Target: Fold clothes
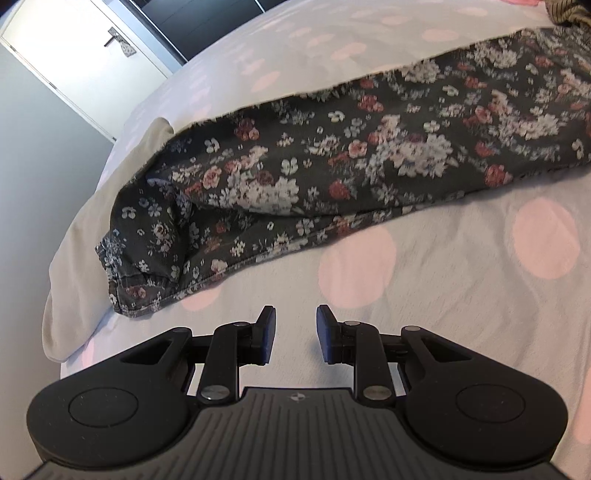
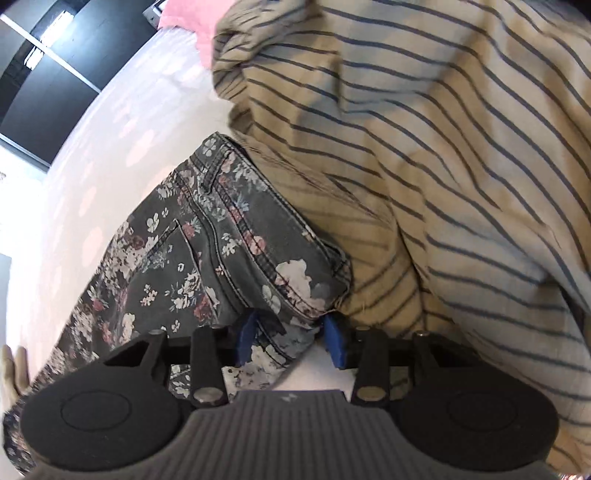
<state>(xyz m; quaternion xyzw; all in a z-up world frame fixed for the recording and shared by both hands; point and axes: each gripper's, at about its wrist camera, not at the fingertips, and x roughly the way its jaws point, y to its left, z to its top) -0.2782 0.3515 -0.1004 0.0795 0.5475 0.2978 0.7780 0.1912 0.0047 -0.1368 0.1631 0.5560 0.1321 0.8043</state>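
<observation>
one floral trousers [image 1: 332, 162], one striped shirt [image 2: 443, 166], perhaps one pink garment [image 2: 192, 22]

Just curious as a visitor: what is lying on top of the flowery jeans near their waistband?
A beige striped shirt lies bunched over the waistband end of the floral jeans. Whatever it covers there is hidden.

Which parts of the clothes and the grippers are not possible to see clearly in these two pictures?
- Floral trousers, right wrist view: the waist end runs under the striped shirt.
- Right gripper: floral cloth lies between its jaws; whether the pads press on it cannot be told.
- Pink item: cut off by the top edge and the shirt.
- Left wrist view: the trousers run off the right edge; the left gripper is open over the bedspread.
</observation>
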